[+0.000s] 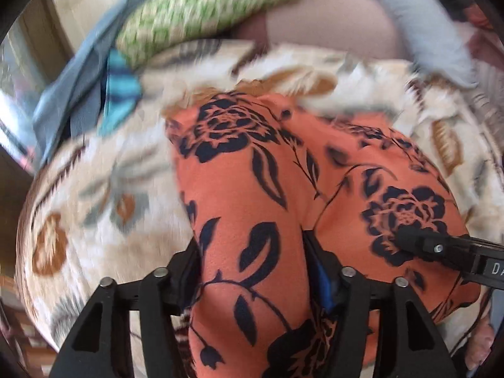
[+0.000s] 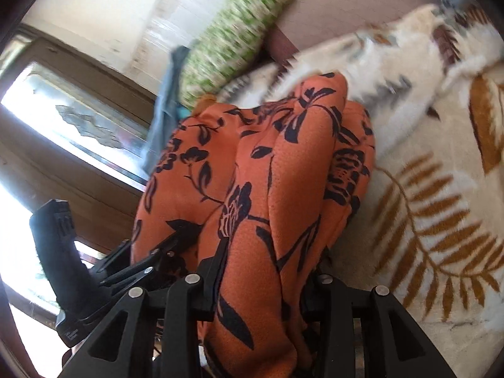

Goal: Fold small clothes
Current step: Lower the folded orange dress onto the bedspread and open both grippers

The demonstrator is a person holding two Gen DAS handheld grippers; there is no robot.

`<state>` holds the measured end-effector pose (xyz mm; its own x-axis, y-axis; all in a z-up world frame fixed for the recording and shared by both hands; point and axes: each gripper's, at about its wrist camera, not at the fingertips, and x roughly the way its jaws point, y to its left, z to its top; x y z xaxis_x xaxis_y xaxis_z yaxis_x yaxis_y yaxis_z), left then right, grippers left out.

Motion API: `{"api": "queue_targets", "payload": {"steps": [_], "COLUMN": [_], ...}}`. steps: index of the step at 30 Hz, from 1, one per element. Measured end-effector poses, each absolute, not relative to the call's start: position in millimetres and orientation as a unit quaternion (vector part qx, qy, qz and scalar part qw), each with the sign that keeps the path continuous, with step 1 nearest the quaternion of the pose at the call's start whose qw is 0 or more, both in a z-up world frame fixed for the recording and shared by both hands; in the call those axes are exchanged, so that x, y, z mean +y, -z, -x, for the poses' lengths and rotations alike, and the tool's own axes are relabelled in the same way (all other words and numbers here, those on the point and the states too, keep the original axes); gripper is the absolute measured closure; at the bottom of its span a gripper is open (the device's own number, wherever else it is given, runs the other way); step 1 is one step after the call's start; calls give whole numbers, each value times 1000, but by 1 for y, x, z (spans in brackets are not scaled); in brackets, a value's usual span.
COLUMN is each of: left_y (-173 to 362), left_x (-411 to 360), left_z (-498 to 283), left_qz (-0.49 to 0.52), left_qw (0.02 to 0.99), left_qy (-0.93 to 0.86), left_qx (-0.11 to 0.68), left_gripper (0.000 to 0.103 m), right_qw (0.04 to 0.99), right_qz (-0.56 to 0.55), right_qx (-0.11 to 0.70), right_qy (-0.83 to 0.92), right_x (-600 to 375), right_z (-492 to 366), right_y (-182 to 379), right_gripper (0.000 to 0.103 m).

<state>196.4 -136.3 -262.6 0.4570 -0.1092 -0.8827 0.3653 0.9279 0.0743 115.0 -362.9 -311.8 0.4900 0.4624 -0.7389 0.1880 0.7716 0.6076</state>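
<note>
Left wrist: orange garment (image 1: 239,195) covers blanket (image 1: 94,170), pillow (image 1: 201,12) beyond.

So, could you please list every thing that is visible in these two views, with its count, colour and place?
garment: one, orange with dark flowers, bunched on the blanket, running between the jaws of both grippers
blanket: one, cream with brown leaves, under the garment
pillow: one, green and white, behind the blanket
cloth: one, grey-blue, beside the pillow
window: one, brown frame, background
left gripper: one, black, garment between jaws
right gripper: one, black, garment between jaws
</note>
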Motion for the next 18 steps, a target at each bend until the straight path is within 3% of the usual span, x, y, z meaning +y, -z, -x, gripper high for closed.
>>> {"api": "queue_targets", "payload": {"steps": [3, 8, 10, 11, 14, 18], "left_y": [249, 212, 204, 203, 216, 270], "left_x": [-120, -119, -123, -127, -139, -150], "left_z": [-191, -194, -207, -218, -254, -298], "left_qz": [-94, -118, -125, -132, -149, -220], "left_qw": [859, 894, 903, 903, 897, 871], "left_qy": [137, 112, 107, 104, 91, 38], "left_qx": [483, 417, 398, 396, 406, 437], "left_gripper": [30, 30, 30, 30, 30, 29], "right_qw": [796, 889, 884, 880, 854, 811], "right_qz": [-348, -305, -324, -324, -316, -289], "right_qx": [491, 340, 328, 333, 387, 497], "right_qy": [-59, -17, -74, -99, -144, -104], "right_x": [-375, -397, -394, -387, -363, -348], "right_z": [-112, -85, -91, -95, -113, -128], "right_y": [311, 250, 245, 246, 261, 312], "right_gripper": [46, 45, 45, 48, 73, 80]}}
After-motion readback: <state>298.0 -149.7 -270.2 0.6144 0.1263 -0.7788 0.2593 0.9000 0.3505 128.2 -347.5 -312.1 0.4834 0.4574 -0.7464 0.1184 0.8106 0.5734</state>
